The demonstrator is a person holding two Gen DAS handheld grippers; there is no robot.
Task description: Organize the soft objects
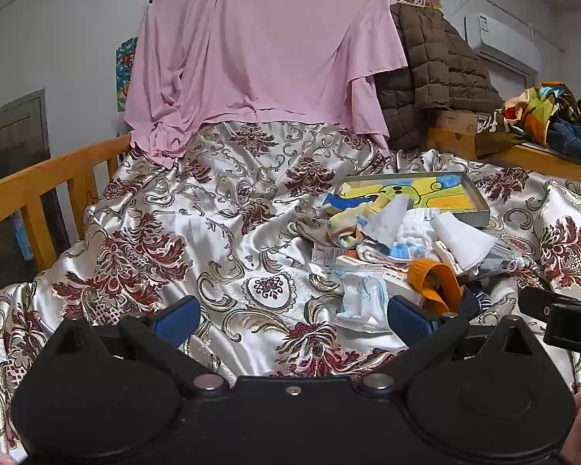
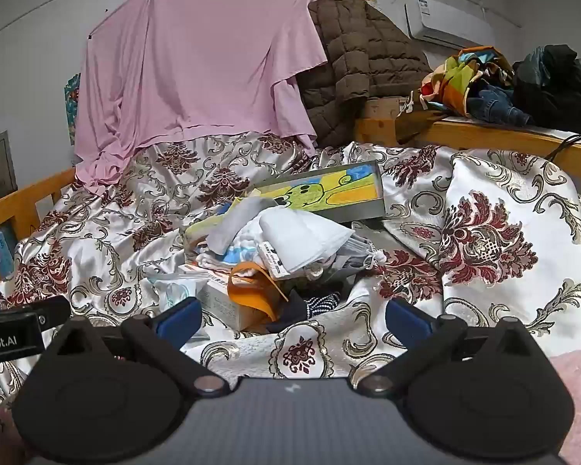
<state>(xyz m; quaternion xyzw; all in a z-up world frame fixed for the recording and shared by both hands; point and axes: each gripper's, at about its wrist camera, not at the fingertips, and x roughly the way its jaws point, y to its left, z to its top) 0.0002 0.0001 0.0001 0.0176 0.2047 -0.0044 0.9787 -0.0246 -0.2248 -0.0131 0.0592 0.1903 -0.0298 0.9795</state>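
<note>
A bed (image 1: 220, 232) with a shiny floral cover fills both views, a pink sheet (image 1: 259, 50) hanging at 12 o'clock. On the cover lies the pile (image 1: 403, 240) of soft things, just below a yellow picture box (image 1: 418, 190): white cloths, socks, an orange cap (image 1: 434, 279) nearest. From the left tool (image 1: 290, 319), the pile sits at 1 o'clock, the cap just beyond its right finger. From the right tool (image 2: 292, 319), the pile lies at 11 to 12 o'clock, close ahead. Both tools gape wide with only bedcover between their blue pads, gripping nothing.
</note>
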